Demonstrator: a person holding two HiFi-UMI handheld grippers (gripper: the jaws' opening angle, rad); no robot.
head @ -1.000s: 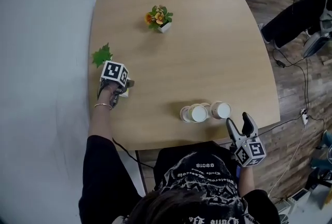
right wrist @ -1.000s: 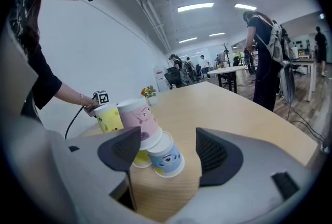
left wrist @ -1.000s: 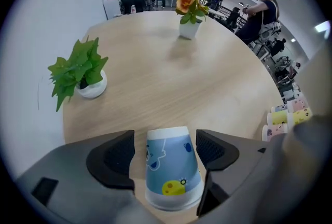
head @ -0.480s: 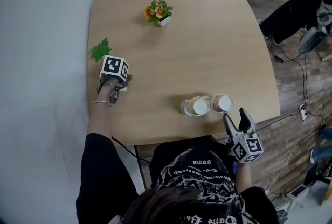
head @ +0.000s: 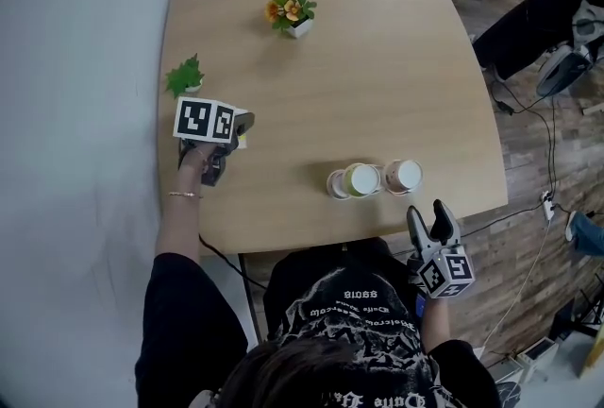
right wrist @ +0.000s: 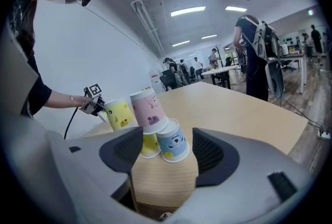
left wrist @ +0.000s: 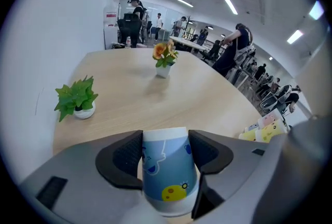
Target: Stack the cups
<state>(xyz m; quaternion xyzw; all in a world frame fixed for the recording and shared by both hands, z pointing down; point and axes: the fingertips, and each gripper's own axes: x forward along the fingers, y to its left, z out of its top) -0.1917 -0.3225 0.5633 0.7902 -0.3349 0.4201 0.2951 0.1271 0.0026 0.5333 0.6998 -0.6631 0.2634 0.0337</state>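
A blue paper cup (left wrist: 165, 166) with a yellow spot sits between the pads of my left gripper (left wrist: 166, 158), which is shut on it. In the head view that gripper (head: 236, 125) hangs over the table's left side. Several more cups, pink (right wrist: 149, 109), blue (right wrist: 174, 142) and yellow (right wrist: 118, 114), stand upside down in a tight cluster (head: 360, 179) near the front edge. My right gripper (head: 427, 212) hovers just off that edge, pointing at the cluster. Its jaws (right wrist: 166, 153) are closing with nothing between them.
A small flower pot (head: 291, 11) stands at the far middle of the wooden table (head: 396, 76), and a green plant (head: 186, 76) at the left edge. A grey wall runs along the left. A seated person (head: 538, 19) and cables are off the right side.
My left gripper has closed on the blue cup and risen with it, turning a little rightward. The right gripper has drifted slightly nearer the front edge.
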